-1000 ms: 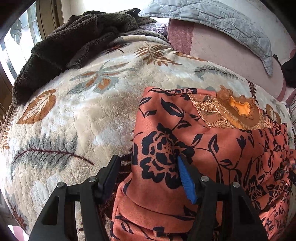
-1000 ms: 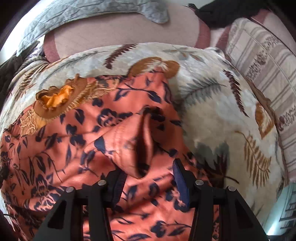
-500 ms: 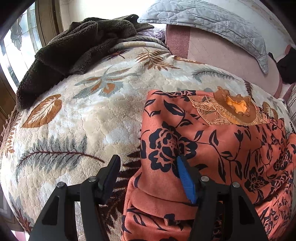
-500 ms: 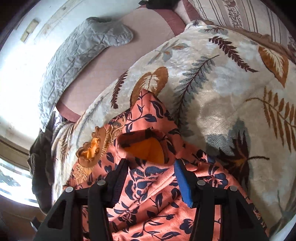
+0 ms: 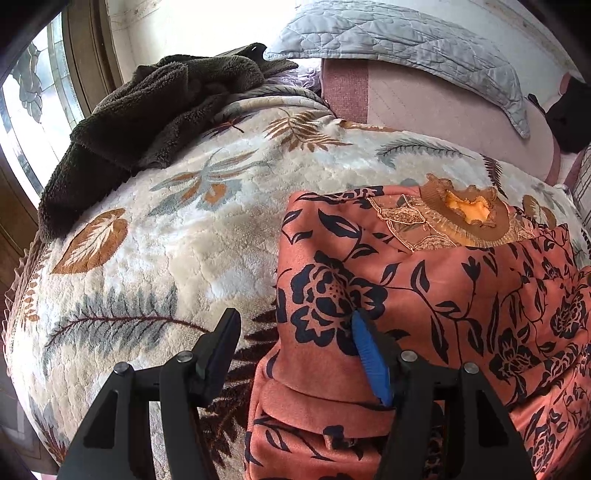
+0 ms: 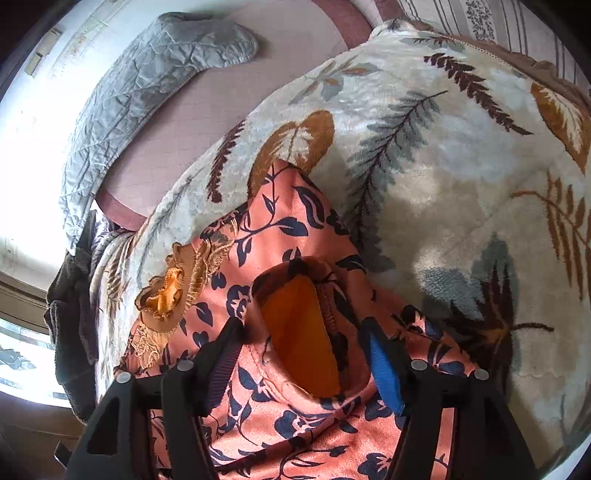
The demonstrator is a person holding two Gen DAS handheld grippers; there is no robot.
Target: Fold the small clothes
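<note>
A small orange garment with dark floral print [image 5: 424,280] lies on a cream leaf-patterned blanket [image 5: 166,251], its gold ruffled collar [image 5: 465,210] at the far side. My left gripper [image 5: 295,339] is open over the garment's folded left edge, its blue-padded finger [image 5: 369,358] resting on the cloth. In the right wrist view the garment [image 6: 288,229] shows a sleeve opening with orange lining [image 6: 303,332]. My right gripper [image 6: 303,354] is open and straddles that sleeve cuff; whether the fingers touch the cloth I cannot tell.
A dark brown fleece [image 5: 147,110] is heaped at the blanket's far left by a window. A grey quilted pillow [image 5: 406,40] and a pink cushion [image 5: 424,107] lie behind. Striped bedding [image 6: 498,18] lies at the far right.
The right gripper has swung and tilted, and the sleeve opening now faces it with the orange lining showing. The left gripper has eased slightly left; the fold stays in place.
</note>
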